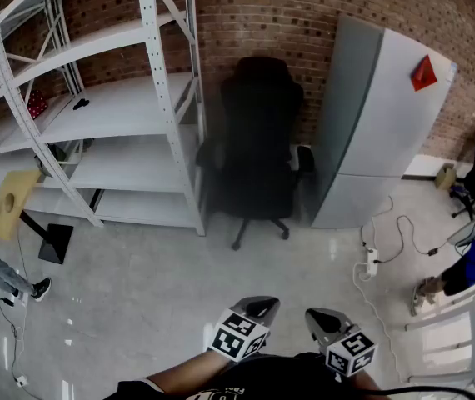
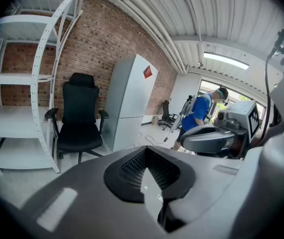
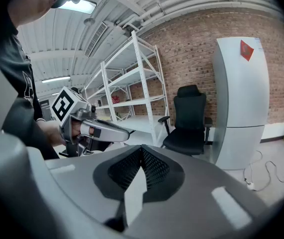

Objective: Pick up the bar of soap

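I face a brick wall (image 1: 304, 7), white shelving (image 1: 112, 115), a grey cabinet (image 1: 379, 123) and a black chair (image 1: 258, 140). I judge this is the search step: no view shows the bar of soap. The left gripper (image 1: 258, 307) and right gripper (image 1: 321, 317) sit low, fingers pressed together, empty. Next I must find it.

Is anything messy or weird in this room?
A bit: a white power strip and its cables lie loose on the floor beside the tall grey cabinet, whose red sticker sits crooked.
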